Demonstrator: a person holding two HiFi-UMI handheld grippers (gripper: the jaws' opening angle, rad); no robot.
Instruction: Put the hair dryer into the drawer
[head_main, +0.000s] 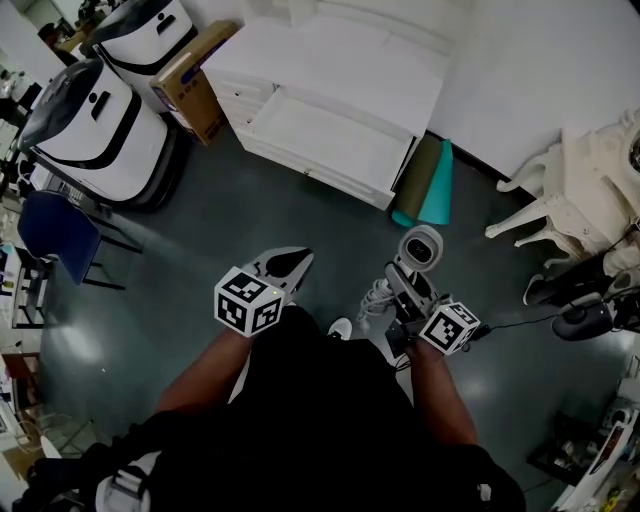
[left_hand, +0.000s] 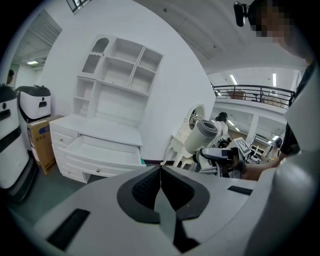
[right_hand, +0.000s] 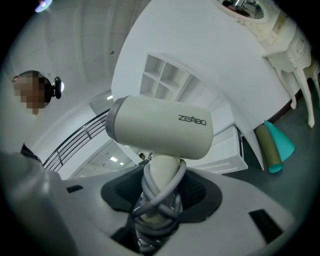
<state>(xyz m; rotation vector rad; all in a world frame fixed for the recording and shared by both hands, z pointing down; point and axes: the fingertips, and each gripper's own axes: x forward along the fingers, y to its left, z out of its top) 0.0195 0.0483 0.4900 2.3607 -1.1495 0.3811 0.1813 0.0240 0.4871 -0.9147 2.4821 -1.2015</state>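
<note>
A white hair dryer (right_hand: 160, 127) with its grey cord wound round the handle stands upright in my right gripper (right_hand: 159, 200), which is shut on the handle. In the head view the hair dryer (head_main: 420, 250) sits just ahead of my right gripper (head_main: 408, 300). From the left gripper view the hair dryer (left_hand: 202, 136) shows at the right. My left gripper (head_main: 290, 267) is shut and holds nothing; its jaws (left_hand: 160, 187) meet. The white dresser's drawer (head_main: 325, 140) is pulled open ahead; the same open drawer (left_hand: 102, 149) appears at the left of the left gripper view.
A rolled green mat (head_main: 428, 182) leans by the dresser's right end. A white ornate chair (head_main: 580, 185) stands at the right. White machines (head_main: 95, 125), a cardboard box (head_main: 195, 85) and a blue chair (head_main: 60, 235) are at the left. The floor is dark grey.
</note>
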